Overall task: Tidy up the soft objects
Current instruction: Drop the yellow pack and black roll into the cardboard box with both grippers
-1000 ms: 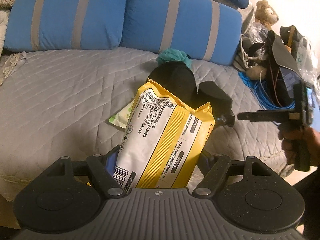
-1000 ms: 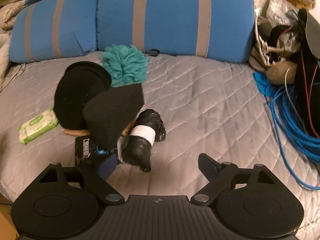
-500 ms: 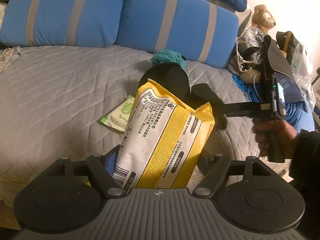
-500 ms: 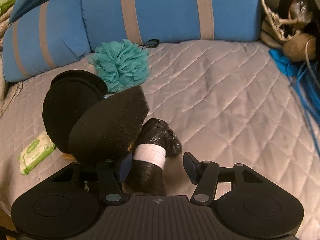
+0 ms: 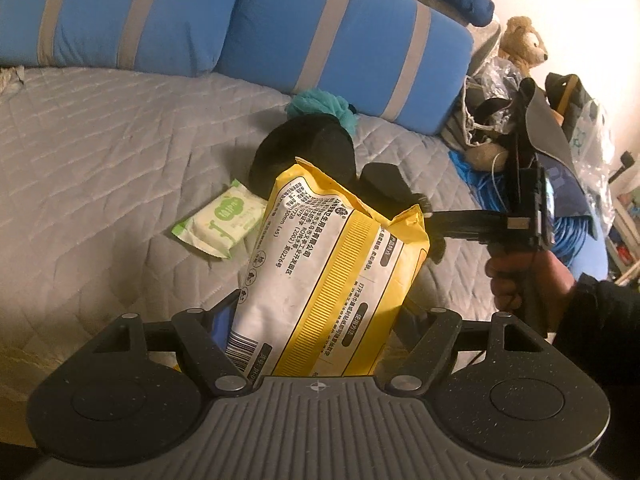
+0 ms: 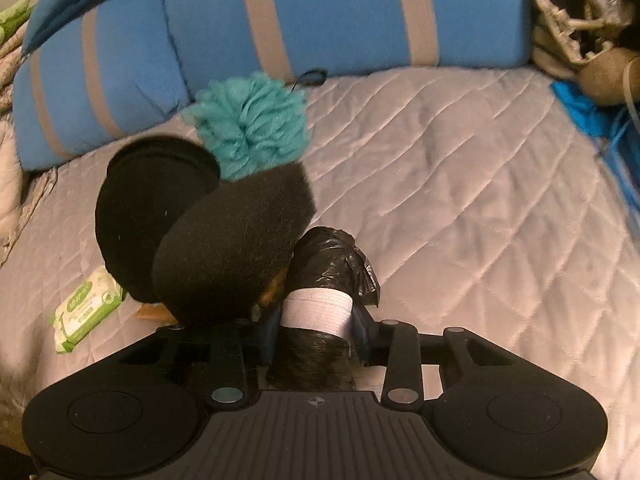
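The yellow pack (image 5: pixel 332 280) is clamped upright between the left gripper (image 5: pixel 320 320) jaws, lifted above the bed (image 5: pixel 100 160), presumably so it can be moved elsewhere. The right gripper (image 6: pixel 316 336), held level and low over the quilt, is closed on the black roll (image 6: pixel 320 304) beside the sponge (image 6: pixel 228 240), apparently for lifting.
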Motion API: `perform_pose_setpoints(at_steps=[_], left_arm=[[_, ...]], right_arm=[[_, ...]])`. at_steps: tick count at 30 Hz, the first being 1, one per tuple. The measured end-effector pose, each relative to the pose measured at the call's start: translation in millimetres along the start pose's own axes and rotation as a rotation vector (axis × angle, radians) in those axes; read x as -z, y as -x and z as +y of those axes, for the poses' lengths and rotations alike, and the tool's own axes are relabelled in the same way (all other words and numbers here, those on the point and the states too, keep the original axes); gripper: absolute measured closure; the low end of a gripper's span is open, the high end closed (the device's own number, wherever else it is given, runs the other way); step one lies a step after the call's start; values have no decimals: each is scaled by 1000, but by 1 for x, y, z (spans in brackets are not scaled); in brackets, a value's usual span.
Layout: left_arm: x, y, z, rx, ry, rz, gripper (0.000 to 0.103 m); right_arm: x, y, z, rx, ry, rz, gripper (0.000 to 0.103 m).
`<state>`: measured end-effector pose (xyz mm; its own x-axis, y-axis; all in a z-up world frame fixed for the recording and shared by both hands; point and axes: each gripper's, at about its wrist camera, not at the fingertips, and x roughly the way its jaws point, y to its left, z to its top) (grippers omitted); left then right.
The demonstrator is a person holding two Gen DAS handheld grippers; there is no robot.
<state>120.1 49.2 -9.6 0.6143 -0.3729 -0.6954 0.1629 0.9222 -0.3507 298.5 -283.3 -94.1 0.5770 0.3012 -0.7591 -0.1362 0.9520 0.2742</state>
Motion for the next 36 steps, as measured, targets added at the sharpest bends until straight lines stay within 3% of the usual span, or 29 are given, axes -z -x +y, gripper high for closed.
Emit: perform_pose_setpoints(at_steps=[9,17,30,36], left_arm=[[3,-2,-2,10,9,14,29],[5,7,-3,-14,25,-41,29],[28,20,-6,-91,-6,-27,29],[49,26,-24,-97,-71,1,29]], right_arm=[[13,72,-12,87,-22,-77,64],[47,133,4,57,-36,-128,64],[103,173,45,-17,10,-95,64],[127,174,66,-54,54,-29,64]])
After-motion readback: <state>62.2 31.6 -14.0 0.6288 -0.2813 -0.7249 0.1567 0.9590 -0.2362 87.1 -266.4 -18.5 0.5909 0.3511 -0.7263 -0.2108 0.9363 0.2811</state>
